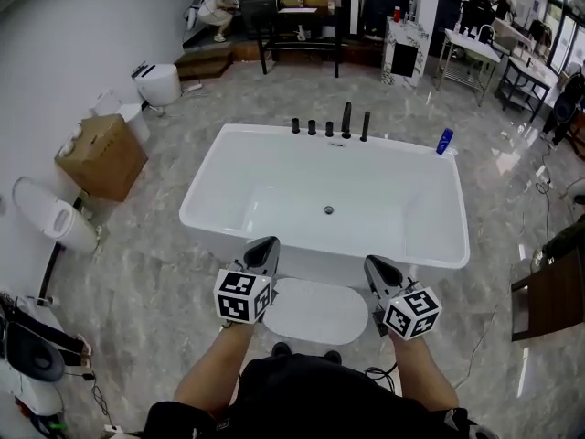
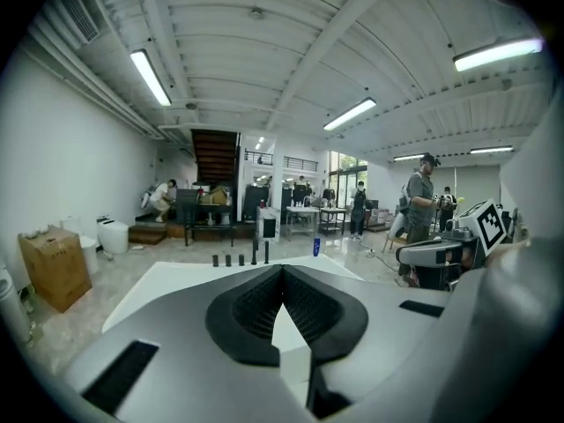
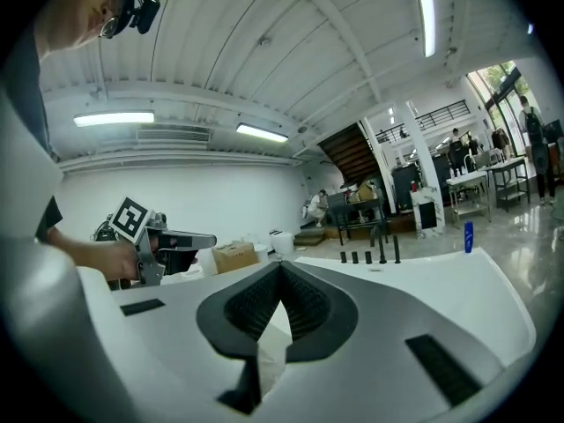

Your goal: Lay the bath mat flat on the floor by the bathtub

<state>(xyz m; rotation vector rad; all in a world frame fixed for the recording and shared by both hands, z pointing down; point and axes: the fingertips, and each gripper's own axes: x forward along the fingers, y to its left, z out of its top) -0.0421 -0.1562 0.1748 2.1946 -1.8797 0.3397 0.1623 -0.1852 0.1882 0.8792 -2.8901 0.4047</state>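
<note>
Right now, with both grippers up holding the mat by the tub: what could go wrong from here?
1. The left gripper and right gripper are shut on only a thin edge of the bath mat. If one side slips, the mat could fold.
2. The mat hangs close to the bathtub wall and may drape against it.
3. The person's shoes are at its near edge, so it could land on them.
</note>
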